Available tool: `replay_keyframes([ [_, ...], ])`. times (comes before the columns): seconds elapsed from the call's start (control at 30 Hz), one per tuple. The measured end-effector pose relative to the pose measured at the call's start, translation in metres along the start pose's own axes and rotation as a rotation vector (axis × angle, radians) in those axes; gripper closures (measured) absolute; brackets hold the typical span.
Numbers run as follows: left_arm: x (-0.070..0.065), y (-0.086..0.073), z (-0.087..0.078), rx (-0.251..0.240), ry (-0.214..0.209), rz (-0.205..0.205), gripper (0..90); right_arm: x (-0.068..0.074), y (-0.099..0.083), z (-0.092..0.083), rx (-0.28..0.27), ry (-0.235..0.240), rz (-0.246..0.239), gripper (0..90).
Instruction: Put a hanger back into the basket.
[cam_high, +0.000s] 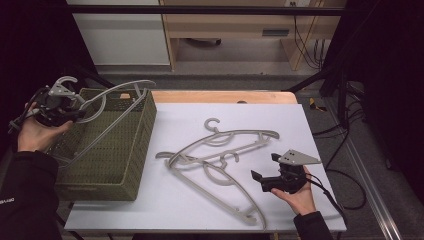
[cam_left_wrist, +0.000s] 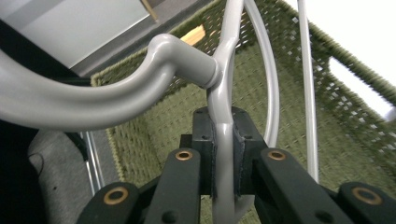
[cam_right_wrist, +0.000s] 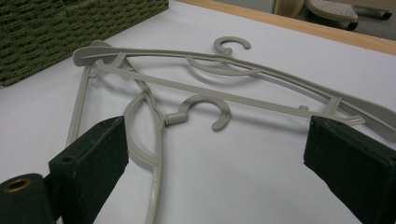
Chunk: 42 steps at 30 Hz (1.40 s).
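A grey plastic hanger (cam_high: 64, 80) hangs tilted over the green woven basket (cam_high: 145, 120) at the table's left. My left gripper (cam_high: 75, 111) is shut on it. In the left gripper view the pads (cam_left_wrist: 243, 140) clamp the hanger's neck (cam_left_wrist: 223, 154) just below its hook, above the basket's inside (cam_left_wrist: 327, 107). Two more grey hangers lie crossed on the white table: one (cam_high: 240, 134) farther back, one (cam_high: 226, 159) nearer. My right gripper (cam_high: 265, 167) rests open near the front right, its jaws pointing at them. Between its pads (cam_right_wrist: 93, 154) I see the nearer hanger's hook (cam_right_wrist: 205, 109) and the far hanger (cam_right_wrist: 224, 70).
The white tabletop (cam_high: 300, 130) has bare room to the right of the hangers and along the front edge. A wooden strip (cam_high: 225, 96) runs along its back edge. Cables lie on the floor at the right. Light wooden furniture stands behind the table.
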<state>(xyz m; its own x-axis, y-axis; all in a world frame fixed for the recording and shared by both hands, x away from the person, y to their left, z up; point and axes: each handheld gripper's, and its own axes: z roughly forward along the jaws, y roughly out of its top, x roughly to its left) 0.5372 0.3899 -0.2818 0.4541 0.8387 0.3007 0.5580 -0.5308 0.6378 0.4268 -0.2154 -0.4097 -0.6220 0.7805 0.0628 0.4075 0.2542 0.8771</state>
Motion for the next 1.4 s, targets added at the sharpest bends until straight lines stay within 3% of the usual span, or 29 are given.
replay_keyframes([
  [0.27,0.004,-0.009,0.015,0.044,0.021,0.007,82.3,0.0,-0.001,0.001,0.002,0.002,-0.004,7.1],
  [0.6,0.012,-0.027,0.025,0.076,0.035,-0.014,82.2,0.0,-0.001,0.002,0.009,-0.001,0.0,7.3],
  [0.87,0.001,-0.034,0.048,0.123,0.031,-0.013,82.1,0.0,-0.001,0.002,0.01,-0.003,-0.002,7.5],
  [1.17,-0.01,-0.047,0.073,0.173,-0.017,-0.062,80.7,0.0,0.0,0.001,0.003,0.001,-0.012,7.9],
  [1.3,-0.013,-0.047,0.074,0.192,-0.039,-0.08,78.7,0.0,0.0,0.0,0.006,0.002,-0.012,8.2],
  [1.4,-0.013,-0.049,0.066,0.172,-0.018,-0.099,72.5,0.001,0.002,-0.001,0.002,0.004,-0.017,8.4],
])
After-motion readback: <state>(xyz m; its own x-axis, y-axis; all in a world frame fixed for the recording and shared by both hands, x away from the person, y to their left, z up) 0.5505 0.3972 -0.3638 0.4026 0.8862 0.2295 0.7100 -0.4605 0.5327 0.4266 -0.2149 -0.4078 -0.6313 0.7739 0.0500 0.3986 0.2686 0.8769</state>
